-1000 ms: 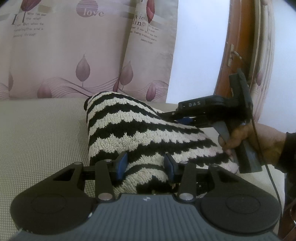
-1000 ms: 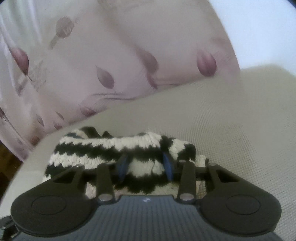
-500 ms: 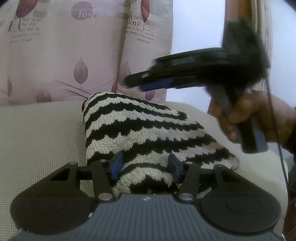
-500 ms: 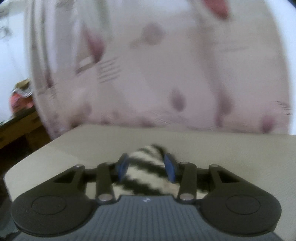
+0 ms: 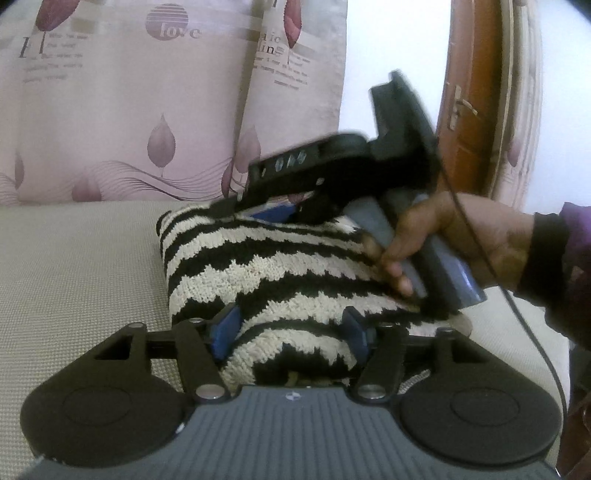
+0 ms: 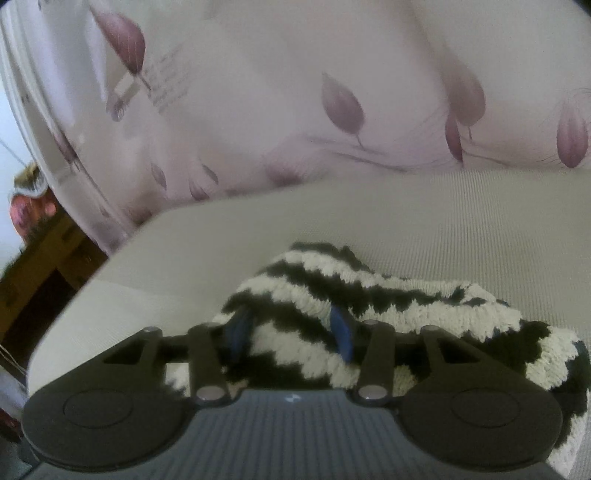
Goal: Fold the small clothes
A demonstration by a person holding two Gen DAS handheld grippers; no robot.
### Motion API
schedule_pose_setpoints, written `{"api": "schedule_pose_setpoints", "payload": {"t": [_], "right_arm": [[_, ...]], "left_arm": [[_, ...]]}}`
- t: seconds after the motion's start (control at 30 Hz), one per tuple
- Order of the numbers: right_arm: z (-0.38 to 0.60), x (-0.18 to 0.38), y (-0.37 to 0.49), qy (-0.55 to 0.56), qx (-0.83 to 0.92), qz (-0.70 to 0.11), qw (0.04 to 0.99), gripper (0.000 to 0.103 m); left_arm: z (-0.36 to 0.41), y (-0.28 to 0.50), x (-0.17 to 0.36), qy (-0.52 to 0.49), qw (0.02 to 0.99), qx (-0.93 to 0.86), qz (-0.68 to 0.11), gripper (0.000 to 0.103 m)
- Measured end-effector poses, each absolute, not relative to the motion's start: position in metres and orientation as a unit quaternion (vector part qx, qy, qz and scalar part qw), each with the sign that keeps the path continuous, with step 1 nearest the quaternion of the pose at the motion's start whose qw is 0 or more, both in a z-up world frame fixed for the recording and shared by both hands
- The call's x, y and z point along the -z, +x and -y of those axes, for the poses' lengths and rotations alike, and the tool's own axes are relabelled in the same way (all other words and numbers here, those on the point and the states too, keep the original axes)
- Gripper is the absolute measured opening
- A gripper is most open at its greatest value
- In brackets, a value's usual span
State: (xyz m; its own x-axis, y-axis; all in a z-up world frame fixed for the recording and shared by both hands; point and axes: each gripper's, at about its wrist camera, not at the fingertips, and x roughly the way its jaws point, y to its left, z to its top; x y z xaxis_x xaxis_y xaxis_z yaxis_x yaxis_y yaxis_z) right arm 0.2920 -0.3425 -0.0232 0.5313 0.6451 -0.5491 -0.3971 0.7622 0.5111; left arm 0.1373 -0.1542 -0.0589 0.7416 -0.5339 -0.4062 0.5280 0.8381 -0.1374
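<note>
far beyond the left fingers point(image 5: 225, 328), the pink curtain point(image 5: 110, 110) carries a dark round emblem with "love" point(image 5: 173, 32); its other printed lines are too small and blurred to read.

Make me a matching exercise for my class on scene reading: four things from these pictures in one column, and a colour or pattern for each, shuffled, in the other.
Things:
1. sweater
2. curtain
3. door
4. couch

Colours or patterns:
A. plain beige weave
B. black and cream zigzag stripes
C. reddish-brown wood
D. pale pink with purple leaves

Pairs: 1-B, 2-D, 3-C, 4-A
</note>
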Motion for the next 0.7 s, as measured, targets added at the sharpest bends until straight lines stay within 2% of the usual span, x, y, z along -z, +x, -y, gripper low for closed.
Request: {"api": "schedule_pose_setpoints", "payload": {"t": [0.17,0.27,0.4,0.63,0.7], "right_arm": [[0.350,0.002,0.272,0.169,-0.298,-0.334,0.878,0.048],[0.344,0.021,0.271,0.120,-0.274,-0.371,0.879,0.047],[0.345,0.024,0.278,0.129,-0.273,-0.375,0.877,0.047],[0.380,-0.012,0.208,0.174,-0.280,-0.282,0.901,0.049],[0.384,-0.015,0.174,0.154,-0.266,-0.269,0.913,0.049]], "left_arm": [[0.154,0.137,0.059,-0.007,0.933,0.285,-0.219,0.065],[0.153,0.136,0.059,-0.011,0.933,0.289,-0.216,0.067],[0.148,0.136,0.058,-0.025,0.933,0.290,-0.213,0.070],[0.149,0.133,0.057,-0.022,0.934,0.288,-0.212,0.074],[0.150,0.133,0.057,-0.021,0.934,0.287,-0.212,0.075]]}}
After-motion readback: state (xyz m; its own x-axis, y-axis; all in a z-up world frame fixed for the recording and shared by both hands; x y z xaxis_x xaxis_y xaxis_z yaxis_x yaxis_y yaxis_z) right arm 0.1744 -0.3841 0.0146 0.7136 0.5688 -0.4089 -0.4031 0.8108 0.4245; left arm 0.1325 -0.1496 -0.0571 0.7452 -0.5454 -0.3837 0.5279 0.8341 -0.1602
